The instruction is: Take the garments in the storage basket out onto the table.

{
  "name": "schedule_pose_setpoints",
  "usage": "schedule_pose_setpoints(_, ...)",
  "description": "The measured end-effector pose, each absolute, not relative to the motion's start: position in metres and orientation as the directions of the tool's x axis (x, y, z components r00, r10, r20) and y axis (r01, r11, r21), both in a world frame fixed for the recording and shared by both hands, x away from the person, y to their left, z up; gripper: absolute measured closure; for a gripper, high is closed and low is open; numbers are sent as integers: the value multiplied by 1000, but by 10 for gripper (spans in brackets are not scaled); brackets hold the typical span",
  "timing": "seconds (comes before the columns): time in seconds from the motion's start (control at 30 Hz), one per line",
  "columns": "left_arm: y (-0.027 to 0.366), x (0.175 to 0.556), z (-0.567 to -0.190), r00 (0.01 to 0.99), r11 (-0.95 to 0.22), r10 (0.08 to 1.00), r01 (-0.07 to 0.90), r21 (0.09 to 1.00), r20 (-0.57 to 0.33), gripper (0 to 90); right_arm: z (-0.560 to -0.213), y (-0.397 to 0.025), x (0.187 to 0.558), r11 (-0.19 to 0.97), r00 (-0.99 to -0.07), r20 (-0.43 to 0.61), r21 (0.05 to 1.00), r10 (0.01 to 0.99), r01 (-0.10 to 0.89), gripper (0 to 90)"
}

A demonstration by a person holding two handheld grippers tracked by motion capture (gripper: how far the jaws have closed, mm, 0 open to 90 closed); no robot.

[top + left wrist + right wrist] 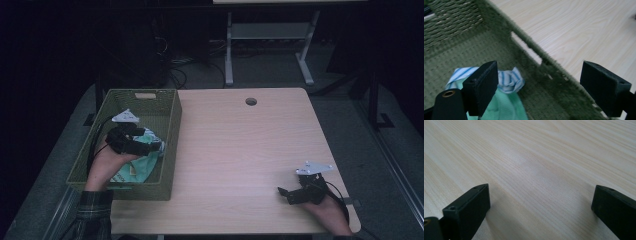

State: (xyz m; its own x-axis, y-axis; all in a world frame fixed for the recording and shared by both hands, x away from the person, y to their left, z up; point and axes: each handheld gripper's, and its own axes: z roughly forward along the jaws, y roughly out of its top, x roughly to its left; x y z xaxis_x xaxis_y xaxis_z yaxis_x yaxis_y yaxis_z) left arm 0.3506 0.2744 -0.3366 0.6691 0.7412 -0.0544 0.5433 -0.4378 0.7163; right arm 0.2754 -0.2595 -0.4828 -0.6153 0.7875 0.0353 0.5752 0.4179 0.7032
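A green woven basket (170, 145) stands at the table's left side, with a mint-green cloth (137, 167) and a blue-striped white cloth (510, 80) lying inside. My left gripper (152, 142) hovers inside the basket above the cloths; in the left gripper view it (546, 87) stands open, jaws wide apart with nothing between them, the basket's right wall (534, 52) ahead. At the table's near right my right gripper (287, 194) rests low over the wood, pointing left. The right gripper view shows it (540, 207) open over bare tabletop.
The light wooden table (240, 150) has a round cable hole (251, 101) near its far edge. A white-legged table frame (270, 45) and cables stand on the dark floor beyond. A person's plaid sleeve (92, 212) enters at bottom left.
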Motion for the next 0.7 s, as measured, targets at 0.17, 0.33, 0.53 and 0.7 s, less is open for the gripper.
schedule_pose_setpoints(0.17, 283, 355, -343, 648, -430, 760, 559, 709, -51, 145, -483, -259, 275, 419, -616, 34, 703, 787, 574, 14)
schedule_pose_setpoints(0.33, 291, 361, -357, 626, -429, 779, 587, 686, -49, 146, -483, -260, 275, 420, -617, 33, 703, 787, 574, 14)
schedule_pose_setpoints(0.53, 298, 364, -367, 609, -431, 793, 604, 670, -39, 146, -483, -260, 275, 420, -617, 33, 703, 787, 574, 14)
schedule_pose_setpoints(0.7, 301, 365, -373, 603, -437, 797, 616, 655, -36, 145, -483, -260, 275, 420, -616, 33, 703, 787, 574, 14)
